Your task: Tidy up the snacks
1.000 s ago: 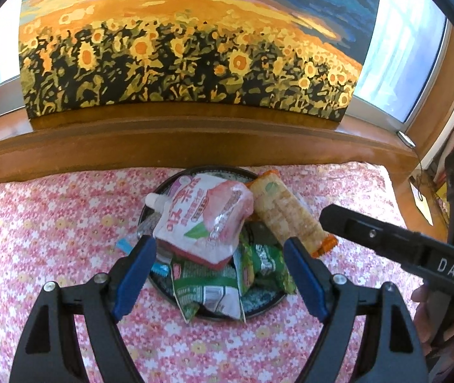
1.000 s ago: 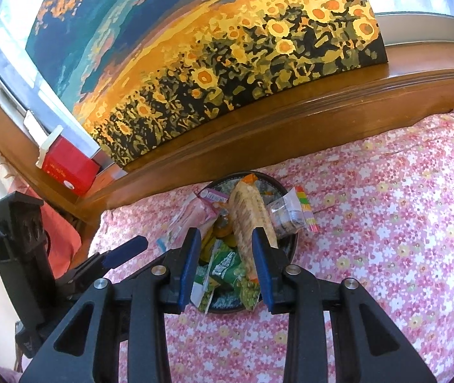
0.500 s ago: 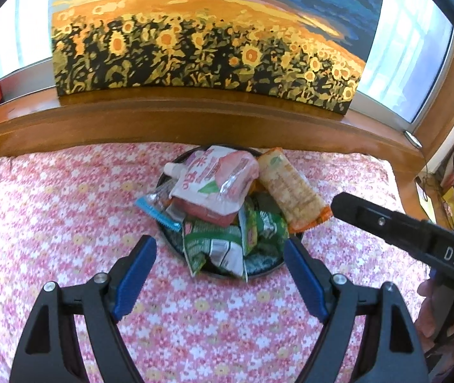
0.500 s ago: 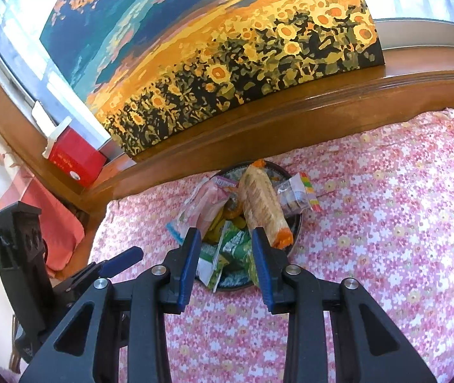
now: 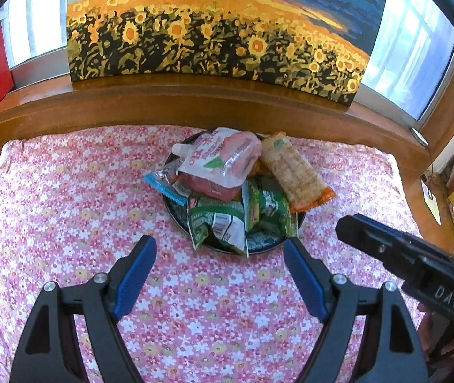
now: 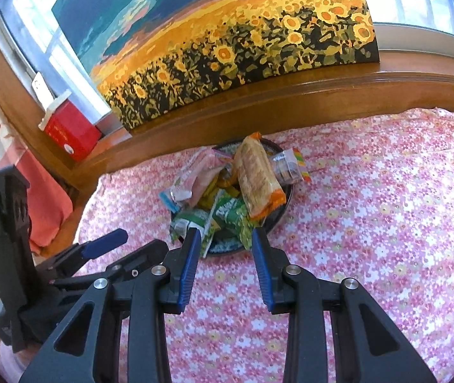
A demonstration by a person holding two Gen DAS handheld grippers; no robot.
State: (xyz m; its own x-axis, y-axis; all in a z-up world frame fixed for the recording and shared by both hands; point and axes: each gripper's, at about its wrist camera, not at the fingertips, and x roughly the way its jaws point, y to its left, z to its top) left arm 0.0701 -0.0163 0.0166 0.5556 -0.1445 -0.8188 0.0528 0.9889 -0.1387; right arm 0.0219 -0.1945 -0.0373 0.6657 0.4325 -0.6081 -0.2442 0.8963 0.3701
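A dark round plate (image 5: 260,246) on the pink floral cloth holds a pile of snacks: a pink-and-white spouted pouch (image 5: 223,164), a long orange cracker pack (image 5: 295,170), green packets (image 5: 219,221) and a blue-edged wrapper (image 5: 161,185). The plate (image 6: 283,215) and its cracker pack (image 6: 257,177) also show in the right wrist view. My left gripper (image 5: 219,250) is open and empty, just short of the plate's near rim. My right gripper (image 6: 225,234) is open and empty, its tips over the plate's near edge.
A sunflower painting (image 5: 214,32) leans on a wooden ledge (image 5: 195,102) behind the cloth. A red box (image 6: 70,131) stands on the ledge at the left. The right gripper's finger (image 5: 402,255) crosses the left wrist view at the right.
Both grippers have drawn back from the plate toward me, so the plate looks smaller and farther. The snacks have not moved. Both jaws stay open.
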